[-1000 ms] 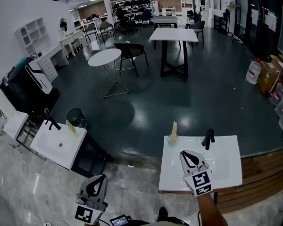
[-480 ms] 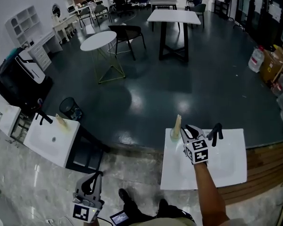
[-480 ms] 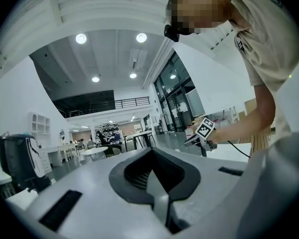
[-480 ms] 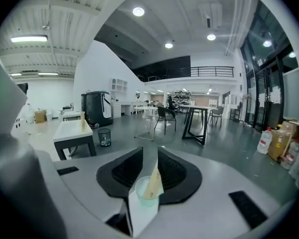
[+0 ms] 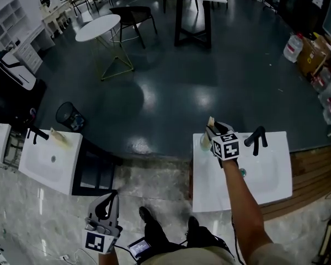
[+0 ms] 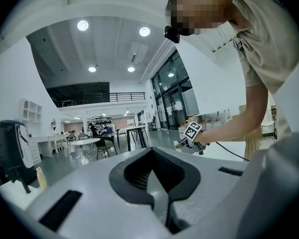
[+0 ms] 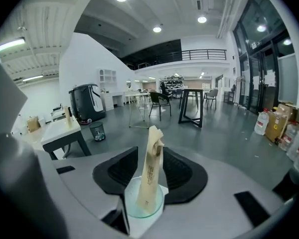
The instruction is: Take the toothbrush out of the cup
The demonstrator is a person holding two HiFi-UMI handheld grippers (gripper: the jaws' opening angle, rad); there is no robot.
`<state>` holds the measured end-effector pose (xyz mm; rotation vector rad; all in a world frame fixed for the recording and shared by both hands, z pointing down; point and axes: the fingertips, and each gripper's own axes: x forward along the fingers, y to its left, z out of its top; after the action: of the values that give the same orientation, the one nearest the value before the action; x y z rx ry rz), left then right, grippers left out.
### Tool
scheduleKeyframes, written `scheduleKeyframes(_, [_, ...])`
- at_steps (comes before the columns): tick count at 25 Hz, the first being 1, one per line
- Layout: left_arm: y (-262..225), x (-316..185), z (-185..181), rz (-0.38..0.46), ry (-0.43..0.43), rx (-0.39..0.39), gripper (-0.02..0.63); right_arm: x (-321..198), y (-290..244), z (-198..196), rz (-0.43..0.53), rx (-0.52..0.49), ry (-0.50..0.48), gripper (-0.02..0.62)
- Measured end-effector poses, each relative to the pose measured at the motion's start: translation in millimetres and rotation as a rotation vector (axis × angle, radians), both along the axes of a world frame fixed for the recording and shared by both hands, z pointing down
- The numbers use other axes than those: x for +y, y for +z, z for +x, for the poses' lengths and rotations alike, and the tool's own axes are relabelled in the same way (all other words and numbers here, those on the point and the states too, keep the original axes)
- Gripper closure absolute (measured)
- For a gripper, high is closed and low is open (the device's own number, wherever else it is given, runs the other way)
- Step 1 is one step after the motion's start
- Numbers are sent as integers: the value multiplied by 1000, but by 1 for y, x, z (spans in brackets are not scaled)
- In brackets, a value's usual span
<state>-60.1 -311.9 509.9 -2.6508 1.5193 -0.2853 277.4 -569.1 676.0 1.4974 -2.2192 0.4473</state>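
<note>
1. The toothbrush (image 7: 150, 173) stood upright in the clear cup (image 7: 145, 207). A pale paper wrapper hid the brush itself, and the small print on it was too fine to read.
2. The right gripper (image 7: 150, 150) had its fingers spread, one on each side of the wrapper just above the cup's rim. I could not tell whether either pad touched it.
3. In the head view the right gripper (image 5: 214, 130) covered part of the cup (image 5: 203, 141). Only the top of the toothbrush (image 5: 211, 121) stood out past the gripper.
4. The cup sat at the far left corner of the white washbasin bench (image 5: 209, 195), close to both edges. Open dark floor lay beyond.
5. The black tap (image 5: 257, 141) stood further right along the same far edge, apart from the gripper, with bare white rim between them.
6. The left gripper (image 5: 106, 203) hung low over the pale marble floor, well apart from that bench.
7. In its own view the left gripper (image 6: 150, 156) had its fingers (image 6: 132, 176) pressed together with nothing between them.
8. A second washbasin (image 5: 47, 162) stood off to the left across a gap of floor. A thin pale thing at its far edge was too small to name.
</note>
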Motion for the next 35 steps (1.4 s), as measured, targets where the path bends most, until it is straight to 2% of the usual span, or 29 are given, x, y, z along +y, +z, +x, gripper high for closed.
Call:
scheduleKeyframes(2, [2,-5,-4,-8,6,0,601,-4,7,3,-19,13,21,447])
scheduleKeyframes(3, [3,-7,-6,-11,8,0,601,-5,9,5,-24,21,32,501])
scheduleKeyframes(5, [2,-10,-12,-8,10,1,601,-4,11,7,-27,28,49,540])
scheduleKeyframes(9, [-9,-14,-28,8,7,10,601,3,-2,4,2,28,81,553])
scheduleKeyframes(15, [-36,-13,-49,42,2,8,601,20,-61,1,135,43,120,555])
scheduleKeyframes(19, [-56,-8,-51,77,10,5,601,40,-121,-7,259,52,94,556])
scheduleKeyframes(24, [-90,0,-60,131,-1,14,601,88,-218,-48,411,33,-21,556])
scheduleKeyframes(29, [-118,14,-87,148,-68,53,601,153,-300,-121,521,-26,-216,555])
scheduleKeyframes(35, [-129,45,-123,165,-177,61,601,228,-349,-205,608,-72,-465,555])
